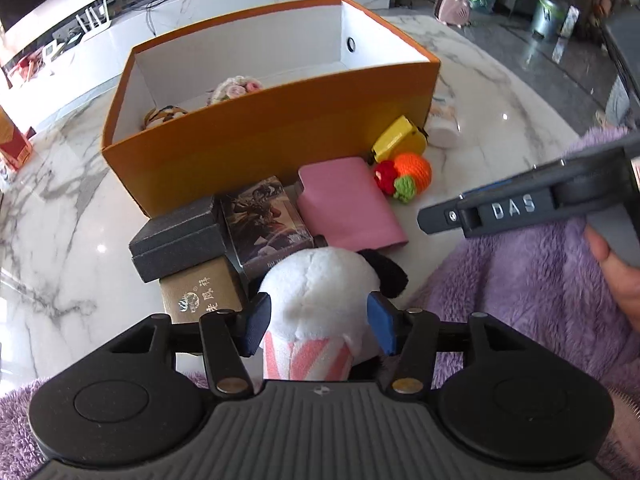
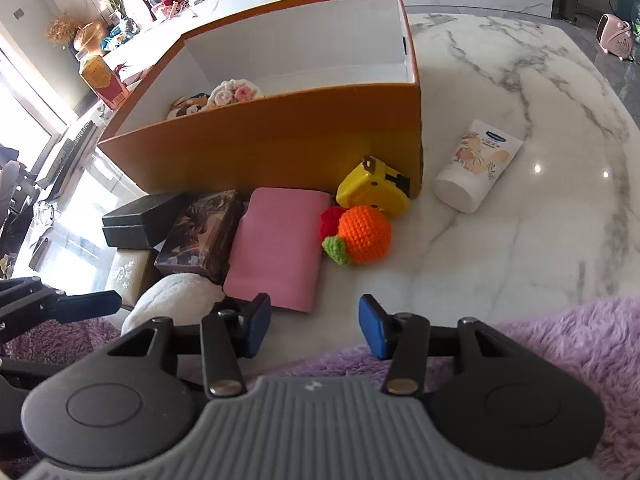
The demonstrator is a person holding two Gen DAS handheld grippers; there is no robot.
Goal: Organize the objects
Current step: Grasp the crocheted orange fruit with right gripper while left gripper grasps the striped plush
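Left wrist view: the left hand-held gripper (image 1: pixel 318 326) brackets a plush toy (image 1: pixel 320 300), fingers apart at its sides — whether they press I cannot tell — before the orange box (image 1: pixel 272 136).

Right wrist view: the right hand-held gripper (image 2: pixel 314 326) gapes, empty, over the counter (image 2: pixel 500 240) near a pink pouch (image 2: pixel 276 248).

The letters "DAS" stand in raised silver type on the dark bar of the right gripper (image 1: pixel 516 210), at three o'clock in the left wrist view. A tan box (image 1: pixel 204 294), at eight o'clock from the centre, bears Chinese characters and a small round emblem, too skewed to read. The white tube (image 2: pixel 478 164) carries a blue label, its words too small to read.
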